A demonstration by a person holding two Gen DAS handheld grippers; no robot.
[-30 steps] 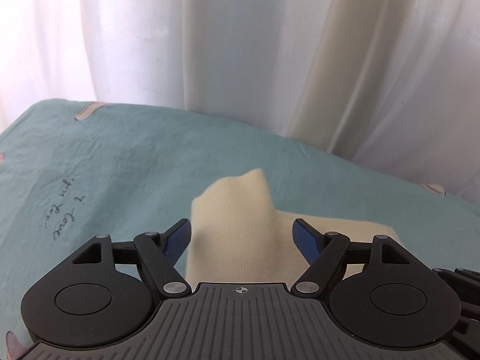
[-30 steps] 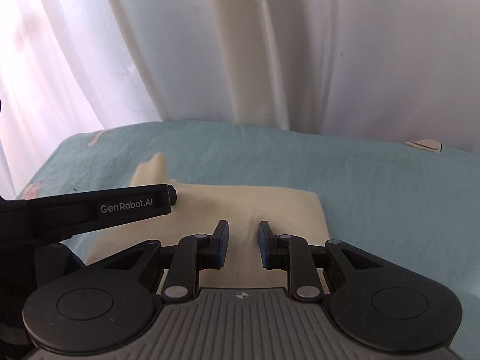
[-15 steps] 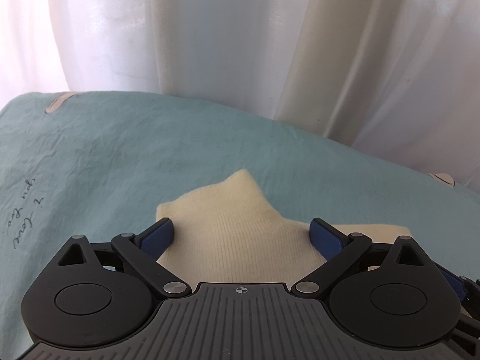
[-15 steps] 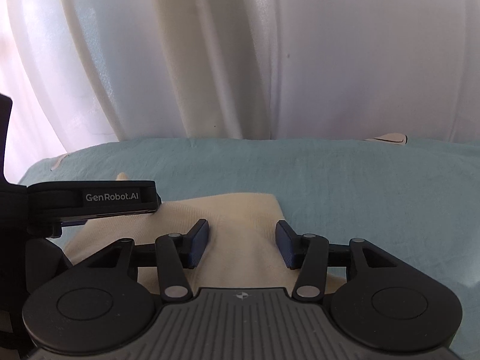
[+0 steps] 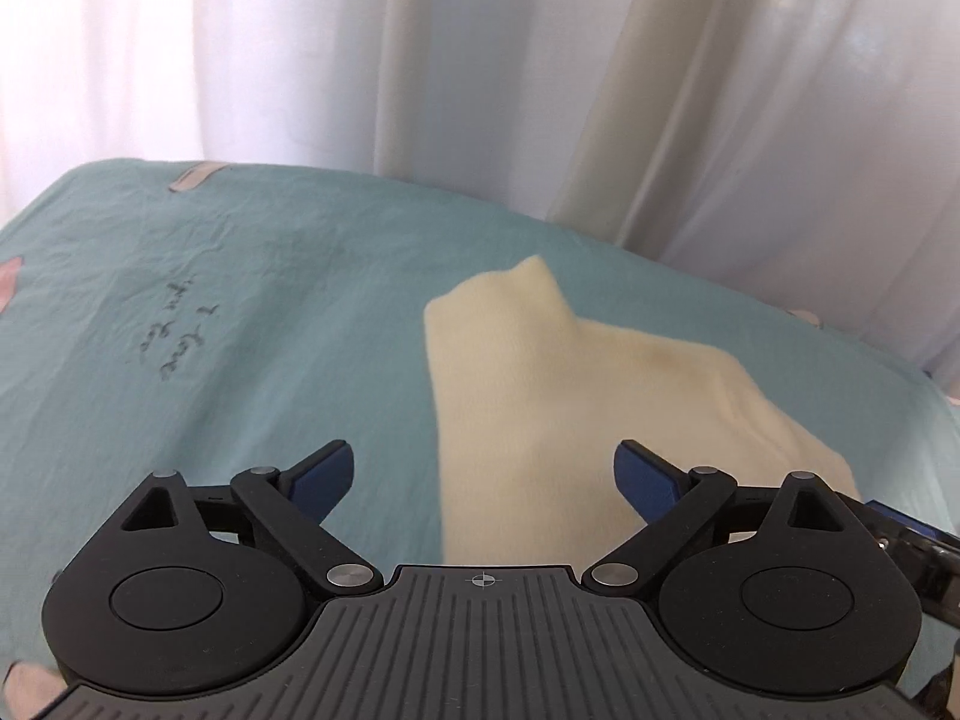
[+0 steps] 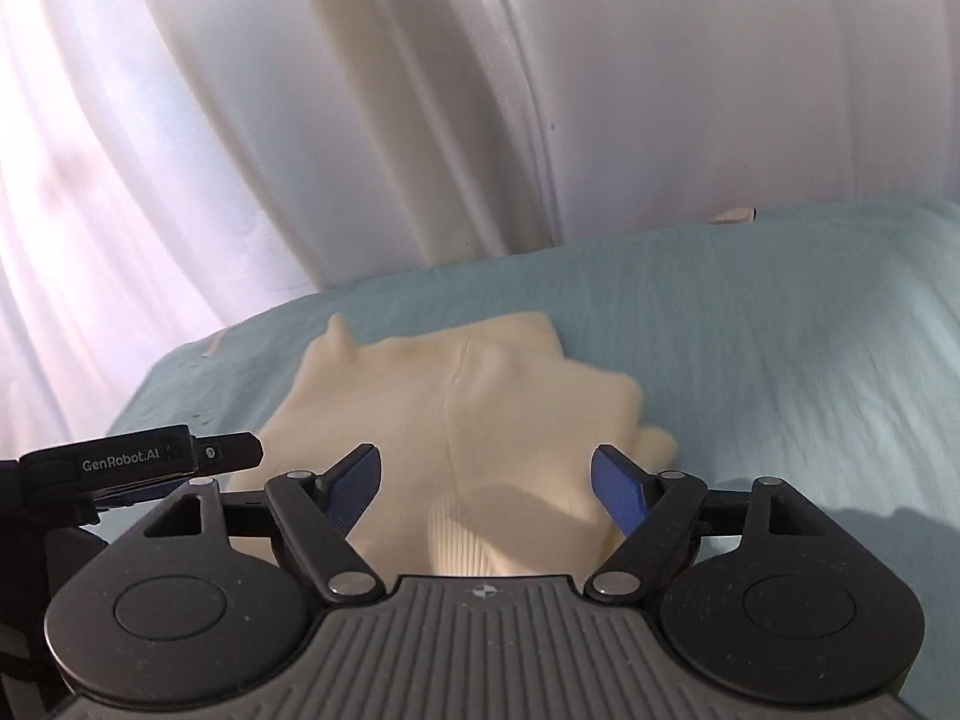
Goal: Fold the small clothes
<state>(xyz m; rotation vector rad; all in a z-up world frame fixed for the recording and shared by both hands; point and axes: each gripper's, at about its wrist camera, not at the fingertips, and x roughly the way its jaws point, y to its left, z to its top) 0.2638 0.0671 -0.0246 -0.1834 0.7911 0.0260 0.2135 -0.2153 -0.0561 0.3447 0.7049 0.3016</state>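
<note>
A small cream knit garment [image 5: 558, 396] lies folded on the teal bed sheet [image 5: 252, 324], with a peaked corner at its far end. My left gripper [image 5: 483, 471] is open and empty above the garment's near left edge. In the right wrist view the same garment [image 6: 480, 414] lies flat with a centre seam. My right gripper [image 6: 486, 480] is open and empty over its near part. The left gripper's body [image 6: 138, 462] shows at the left of that view.
White and cream curtains [image 5: 540, 90] hang right behind the bed's far edge. The sheet carries handwritten print [image 5: 174, 336] at the left. More teal sheet [image 6: 780, 330] lies to the right of the garment.
Both grippers have opened wide and let go of the garment. Both have drawn back, and the garment now lies free on the sheet.
</note>
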